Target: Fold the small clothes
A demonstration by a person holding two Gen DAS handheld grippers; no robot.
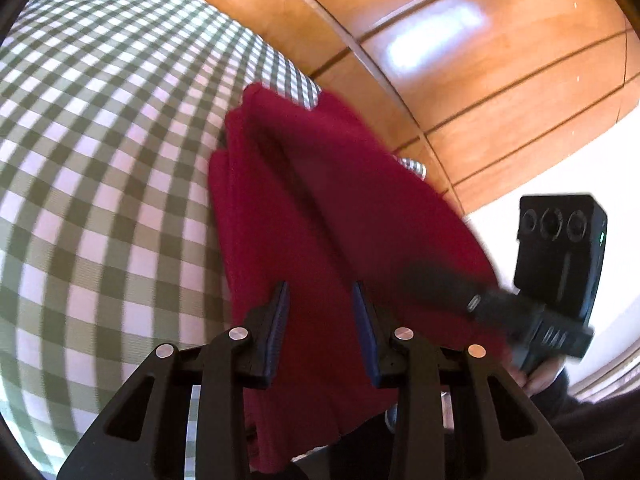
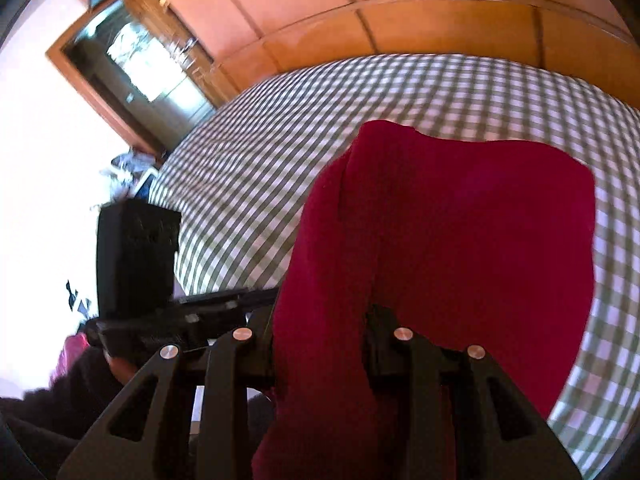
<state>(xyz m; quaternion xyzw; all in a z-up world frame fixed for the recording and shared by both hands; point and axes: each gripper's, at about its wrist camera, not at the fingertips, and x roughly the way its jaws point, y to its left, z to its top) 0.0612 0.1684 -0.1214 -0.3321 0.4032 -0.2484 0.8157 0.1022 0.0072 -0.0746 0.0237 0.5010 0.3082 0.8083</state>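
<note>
Your left tongs (image 1: 322,300) stand narrow, their blue pads (image 1: 280,320) either side of the dark red garment (image 1: 320,200); the cloth runs between them, but whether the pads actually pinch it cannot be told. Your right tongs (image 2: 324,320) are buried in the same garment (image 2: 460,220), its fabric bunched between and over the fingers, which appear clamped on it. The garment hangs and drapes from both tongs over the green-and-white checked bedcover (image 1: 100,160), its far end lying on the checks near the bed's edge. In the left view your right tongs (image 1: 532,320) show blurred at the garment's right side. Wooden wardrobe panels (image 2: 400,20) stand behind the bed.
</note>
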